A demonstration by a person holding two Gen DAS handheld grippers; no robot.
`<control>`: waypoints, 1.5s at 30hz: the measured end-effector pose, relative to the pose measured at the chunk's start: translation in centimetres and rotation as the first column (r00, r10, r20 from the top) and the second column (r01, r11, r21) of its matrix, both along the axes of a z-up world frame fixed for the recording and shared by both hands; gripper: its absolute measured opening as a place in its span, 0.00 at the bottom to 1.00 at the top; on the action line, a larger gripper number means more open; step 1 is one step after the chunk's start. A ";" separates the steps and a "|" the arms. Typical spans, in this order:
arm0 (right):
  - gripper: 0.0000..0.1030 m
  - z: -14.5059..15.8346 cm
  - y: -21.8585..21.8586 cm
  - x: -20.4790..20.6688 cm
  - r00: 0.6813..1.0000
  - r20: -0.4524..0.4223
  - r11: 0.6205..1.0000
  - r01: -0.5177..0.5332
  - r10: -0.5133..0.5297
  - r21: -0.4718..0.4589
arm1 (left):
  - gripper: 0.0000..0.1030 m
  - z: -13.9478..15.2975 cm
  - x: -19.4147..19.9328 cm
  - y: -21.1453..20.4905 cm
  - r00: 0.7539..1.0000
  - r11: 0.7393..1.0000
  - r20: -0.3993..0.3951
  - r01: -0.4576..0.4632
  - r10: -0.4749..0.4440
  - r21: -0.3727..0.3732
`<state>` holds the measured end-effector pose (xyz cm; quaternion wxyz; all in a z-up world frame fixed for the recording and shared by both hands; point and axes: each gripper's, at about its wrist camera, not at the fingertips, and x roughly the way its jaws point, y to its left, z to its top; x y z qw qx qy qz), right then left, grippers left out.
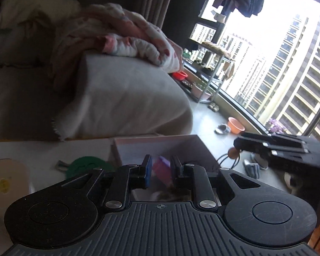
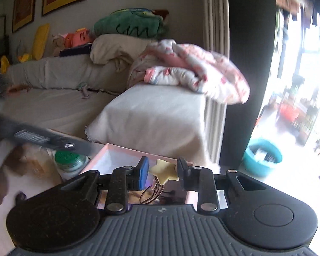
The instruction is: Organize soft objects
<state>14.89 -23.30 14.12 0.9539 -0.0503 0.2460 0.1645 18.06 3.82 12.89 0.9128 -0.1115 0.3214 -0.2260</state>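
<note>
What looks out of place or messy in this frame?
The pink-and-white blanket lies crumpled on the sofa arm, spilling over its far edge. The sofa cover's hem is frayed. Otherwise nothing stands out.

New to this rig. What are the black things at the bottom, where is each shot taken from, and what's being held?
No robot: a person holds a two-finger gripper in each hand, each with a fisheye camera looking along its fingers. The left view shows the left gripper over a pink box on a white table, with a purple-pink item between its fingers; whether it is gripped is unclear. The right view shows the right gripper with a cream star hair tie between its fingers over the same box. Behind is a sofa.
</note>
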 end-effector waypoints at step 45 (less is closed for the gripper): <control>0.51 -6.8 20.0 -7.0 0.959 -0.138 0.940 -0.272 0.247 -0.208 | 0.20 -9.5 -12.9 13.4 0.955 0.990 -0.261 -0.141 0.143 0.028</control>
